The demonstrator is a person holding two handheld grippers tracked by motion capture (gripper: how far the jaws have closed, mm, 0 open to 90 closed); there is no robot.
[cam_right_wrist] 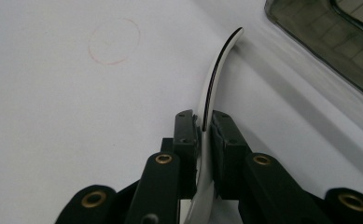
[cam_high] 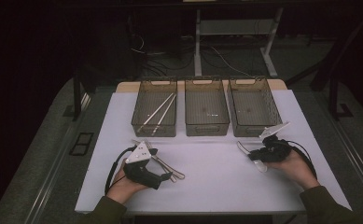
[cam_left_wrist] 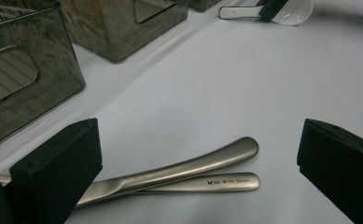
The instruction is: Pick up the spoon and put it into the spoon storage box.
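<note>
My right gripper [cam_right_wrist: 206, 126] is shut on the curved handle of a white spoon [cam_right_wrist: 219, 60], which sticks out ahead of the jaws just over the white table. From above, that gripper [cam_high: 256, 154] sits at the right, in front of the right bin, with the spoon [cam_high: 244, 148] pointing left. My left gripper [cam_left_wrist: 198, 151] is open, its two pads wide apart on either side of two metal cutlery handles [cam_left_wrist: 193, 165] lying on the table. In the high view the left gripper [cam_high: 167, 177] rests over that metal cutlery [cam_high: 163, 163] at the front left.
Three smoky clear bins stand in a row at the back: the left bin [cam_high: 142, 126] holds a pair of chopsticks [cam_high: 160, 112]; the middle bin [cam_high: 207, 128] and right bin [cam_high: 256, 131] look bare. White table surface [cam_high: 207, 168] stretches between the two hands.
</note>
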